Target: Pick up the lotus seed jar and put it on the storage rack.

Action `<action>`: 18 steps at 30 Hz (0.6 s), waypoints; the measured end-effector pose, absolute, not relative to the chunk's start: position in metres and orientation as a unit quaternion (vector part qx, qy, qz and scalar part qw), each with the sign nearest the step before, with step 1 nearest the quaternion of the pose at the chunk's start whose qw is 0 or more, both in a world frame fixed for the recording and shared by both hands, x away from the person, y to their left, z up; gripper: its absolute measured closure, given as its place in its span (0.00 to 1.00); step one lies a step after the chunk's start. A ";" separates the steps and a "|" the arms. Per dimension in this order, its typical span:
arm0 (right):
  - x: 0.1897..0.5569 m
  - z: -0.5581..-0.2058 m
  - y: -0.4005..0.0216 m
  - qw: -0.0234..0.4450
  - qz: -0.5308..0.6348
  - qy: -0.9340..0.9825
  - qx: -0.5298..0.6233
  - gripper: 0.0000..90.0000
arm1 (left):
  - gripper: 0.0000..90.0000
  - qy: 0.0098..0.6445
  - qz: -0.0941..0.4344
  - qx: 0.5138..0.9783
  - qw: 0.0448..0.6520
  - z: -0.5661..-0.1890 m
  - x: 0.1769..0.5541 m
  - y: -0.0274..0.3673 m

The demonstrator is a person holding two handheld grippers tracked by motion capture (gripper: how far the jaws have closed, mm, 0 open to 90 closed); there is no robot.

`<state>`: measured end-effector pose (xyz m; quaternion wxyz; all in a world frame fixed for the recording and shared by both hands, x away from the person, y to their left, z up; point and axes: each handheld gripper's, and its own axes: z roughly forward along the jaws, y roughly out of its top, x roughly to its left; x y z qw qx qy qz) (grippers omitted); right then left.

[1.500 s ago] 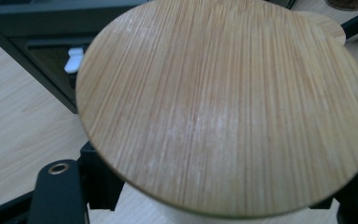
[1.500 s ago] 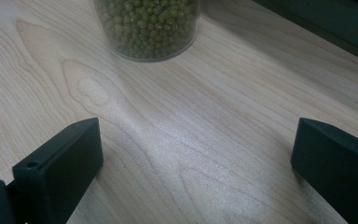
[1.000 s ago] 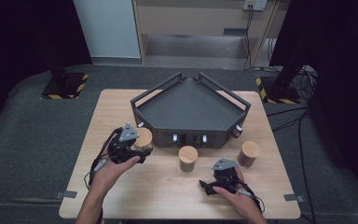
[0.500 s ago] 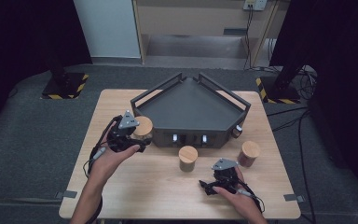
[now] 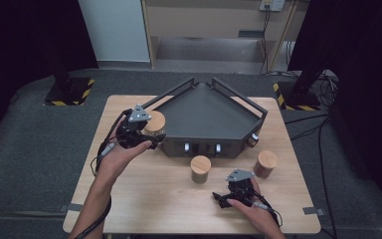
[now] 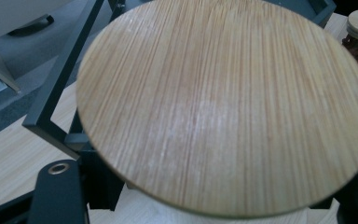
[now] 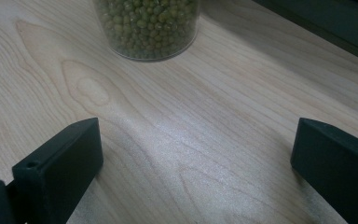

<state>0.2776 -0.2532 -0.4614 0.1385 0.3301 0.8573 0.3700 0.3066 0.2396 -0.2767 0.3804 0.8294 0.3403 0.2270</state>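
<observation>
We have one jar (image 5: 154, 122) pinched in the left tool (image 5: 138, 130), left of centre in the high view, lifted just beside the dark tray's (image 5: 206, 112) left wall; its wooden lid (image 6: 223, 107) looms in the left tool's view. The tray looks empty, so nothing seems placed yet (if that is where the jars go). The right tool (image 5: 235, 191) rests spread on the desk (image 5: 144, 199) at lower right, with the bean jar (image 5: 200, 168) and another jar (image 5: 265, 163) apparently left to move.

left gripper (image 5: 151, 142) has lifted its wooden-lidded jar (image 5: 154, 121) up toward the dark tray (image 5: 206, 107).
</observation>
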 end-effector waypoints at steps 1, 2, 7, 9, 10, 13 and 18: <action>0.278 -0.461 -0.253 0.139 0.370 0.857 0.330 0.03 | 0.27 0.339 0.227 0.830 0.380 -0.275 0.308 0.238; 0.278 -0.461 -0.253 0.139 0.370 0.857 0.330 0.03 | 0.27 0.338 0.228 0.831 0.378 -0.274 0.310 0.237; 0.278 -0.461 -0.253 0.138 0.370 0.857 0.331 0.03 | 0.27 0.332 0.227 0.836 0.374 -0.270 0.318 0.229; 0.278 -0.461 -0.253 0.138 0.370 0.857 0.331 0.03 | 0.27 0.331 0.226 0.836 0.375 -0.269 0.321 0.226; 0.278 -0.461 -0.253 0.138 0.370 0.857 0.331 0.03 | 0.27 0.331 0.226 0.836 0.375 -0.269 0.323 0.225; 0.278 -0.461 -0.253 0.138 0.370 0.857 0.331 0.03 | 0.27 0.329 0.225 0.836 0.377 -0.269 0.328 0.220; 0.278 -0.461 -0.253 0.137 0.371 0.857 0.330 0.03 | 0.27 0.328 0.225 0.836 0.378 -0.268 0.337 0.212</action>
